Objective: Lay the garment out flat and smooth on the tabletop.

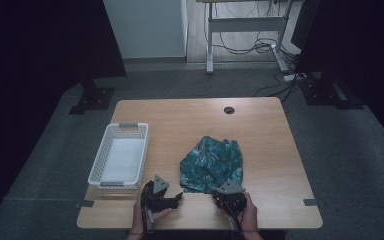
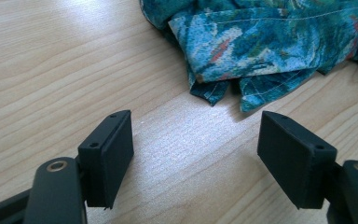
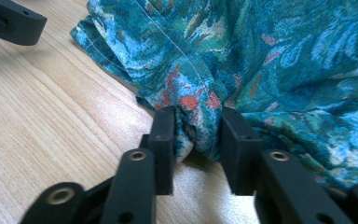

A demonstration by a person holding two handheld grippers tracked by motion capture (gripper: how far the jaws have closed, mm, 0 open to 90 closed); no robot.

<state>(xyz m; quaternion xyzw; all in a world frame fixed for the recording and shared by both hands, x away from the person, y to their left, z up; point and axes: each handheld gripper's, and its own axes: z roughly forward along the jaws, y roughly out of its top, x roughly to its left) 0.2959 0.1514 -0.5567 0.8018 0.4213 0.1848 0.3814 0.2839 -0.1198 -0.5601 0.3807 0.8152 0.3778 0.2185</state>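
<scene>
Grasping step: the right gripper pinches a bunched near edge of the teal patterned cloth lying mid-table beside the white basket, while the left gripper, jaws wide and empty, likely must next seize the adjacent hem

No readable text or labels, seemingly.

Dim room, grey carpet, desk frame
</scene>
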